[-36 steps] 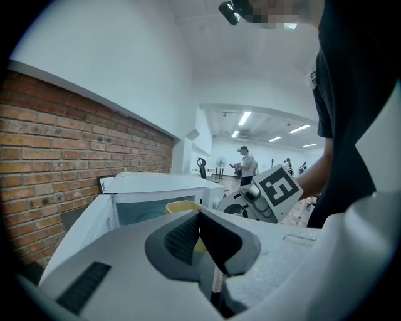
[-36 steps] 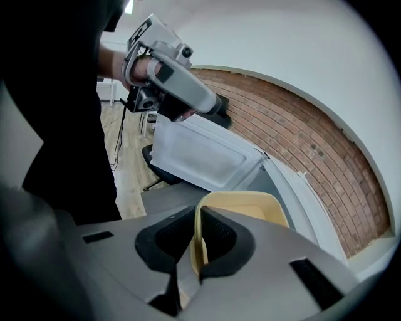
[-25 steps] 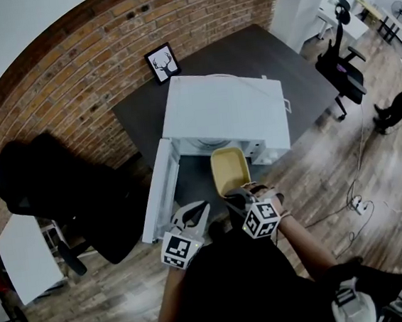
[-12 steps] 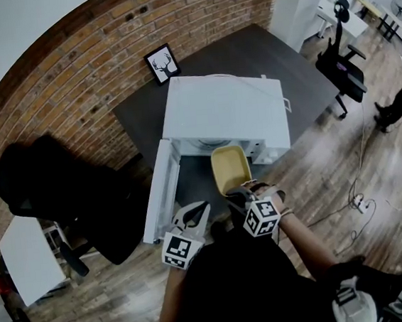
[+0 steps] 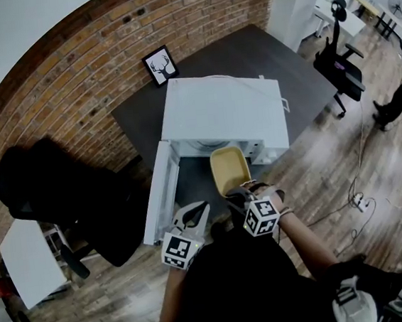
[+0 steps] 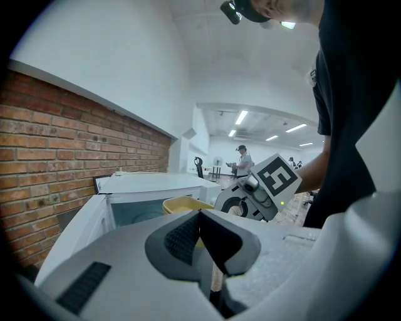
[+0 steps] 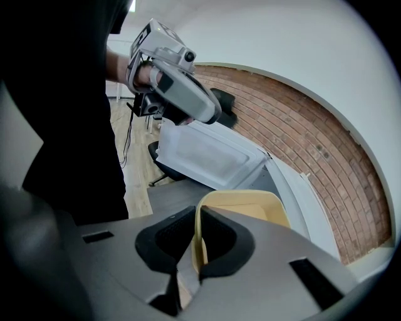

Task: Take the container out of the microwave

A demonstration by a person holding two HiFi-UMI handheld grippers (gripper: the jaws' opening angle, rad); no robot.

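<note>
Your right gripper [image 7: 196, 219] pinches the near wall of the yellow container [image 7: 250, 210], 1 pad inside the rim and 1 outside; the container reaches away from the jaws to the mouth of the open microwave [image 5: 224, 111], just right of the swung-out door [image 5: 158, 190]. Your left gripper [image 6: 199, 216] has its 2 pads pressed together on nothing; it sits beside the right one, apart from the container.
</note>
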